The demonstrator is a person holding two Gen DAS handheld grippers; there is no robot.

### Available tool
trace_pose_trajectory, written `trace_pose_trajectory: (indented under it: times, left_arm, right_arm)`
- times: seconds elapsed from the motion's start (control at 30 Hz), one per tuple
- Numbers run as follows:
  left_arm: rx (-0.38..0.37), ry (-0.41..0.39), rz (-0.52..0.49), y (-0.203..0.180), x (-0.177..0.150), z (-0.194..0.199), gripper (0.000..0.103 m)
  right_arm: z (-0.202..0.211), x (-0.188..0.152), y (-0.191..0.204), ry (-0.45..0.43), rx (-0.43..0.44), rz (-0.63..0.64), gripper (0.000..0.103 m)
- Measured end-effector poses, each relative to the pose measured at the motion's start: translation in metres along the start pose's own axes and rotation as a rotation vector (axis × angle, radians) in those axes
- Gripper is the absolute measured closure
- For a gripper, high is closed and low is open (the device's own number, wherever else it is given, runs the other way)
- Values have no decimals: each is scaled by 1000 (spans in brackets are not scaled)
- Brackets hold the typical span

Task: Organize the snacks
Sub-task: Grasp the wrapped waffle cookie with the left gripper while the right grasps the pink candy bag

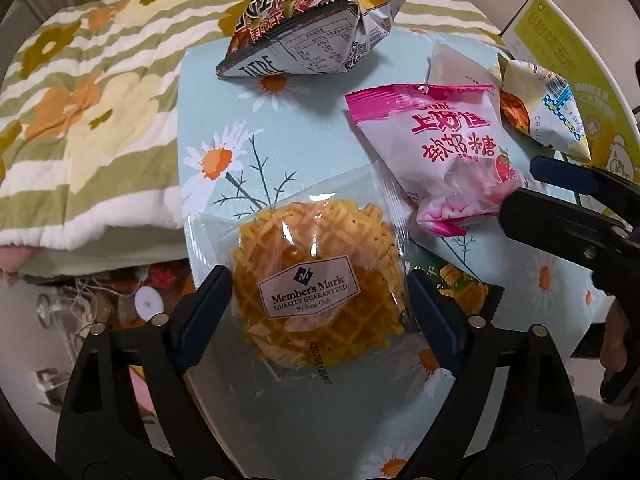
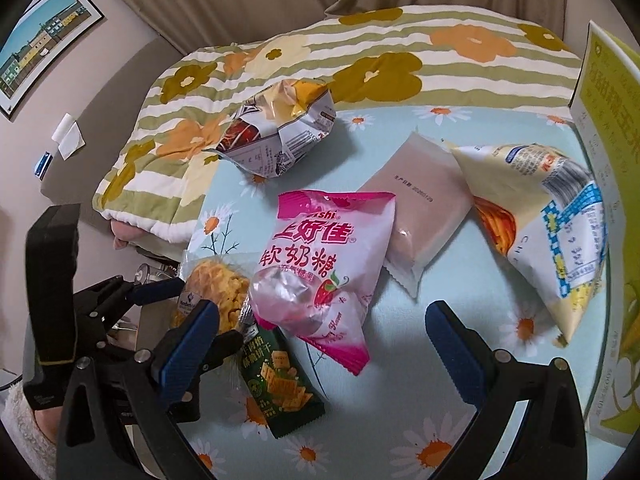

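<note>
Your left tongs (image 1: 316,312) are straddling the clear Member's Mark waffle-crisp packet (image 1: 308,280), which is lying at the near-left corner of the daisy-print desk (image 1: 224,92). The blue pads are sitting at either side of the packet's wrapper; whether they are pressing it cannot be told. Just right of that packet, the pink Oishi candy bag (image 2: 316,264) is overlapping the green cracker packet (image 2: 280,384). Your right tongs (image 2: 320,344) are hanging wide and empty, with that bag's lower corner and the cracker packet lying between the fingers, untouched.
</note>
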State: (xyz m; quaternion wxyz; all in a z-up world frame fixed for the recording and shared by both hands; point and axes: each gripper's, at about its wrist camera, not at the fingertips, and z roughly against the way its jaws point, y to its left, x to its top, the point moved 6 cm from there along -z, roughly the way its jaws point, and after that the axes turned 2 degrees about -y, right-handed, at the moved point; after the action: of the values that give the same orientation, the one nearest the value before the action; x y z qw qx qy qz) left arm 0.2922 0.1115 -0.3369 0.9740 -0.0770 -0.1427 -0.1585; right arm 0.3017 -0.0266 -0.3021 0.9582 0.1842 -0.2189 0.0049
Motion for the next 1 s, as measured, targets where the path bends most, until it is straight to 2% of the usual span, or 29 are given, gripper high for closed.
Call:
trace_pose_trajectory:
  times: [0.27, 0.37, 0.4, 0.63, 0.67, 0.7, 0.73, 0.87, 1.0]
  left_arm:
    - [-41, -19, 48, 6, -1, 12, 30]
    - [-64, -50, 56, 4, 1, 22, 45]
    - [-62, -53, 48, 2, 2, 26, 47]
    - [-53, -47, 38, -4, 2, 22, 47]
    - [-48, -44, 47, -3, 2, 21, 39]
    - [-47, -33, 56, -3, 2, 18, 21]
    - [-41, -11, 76, 0, 1, 12, 14]
    - [-31, 15, 127, 7, 1, 1, 8]
    - [-8, 33, 84, 4, 8, -8, 1]
  right_arm:
    - [-16, 2, 2, 34, 28, -42, 0]
    - [-20, 3, 1, 44, 33, -62, 0]
    - [-22, 2, 1, 48, 39, -71, 0]
    - [-29, 0, 2, 65, 49, -113, 0]
    - [-29, 1, 2, 62, 50, -111, 0]
    - [-28, 1, 3, 60, 53, -112, 0]
    - [-28, 3, 4, 59, 57, -113, 0]
    - [-29, 7, 7, 50, 65, -114, 0]
    - [-30, 10, 4, 47, 66, -123, 0]
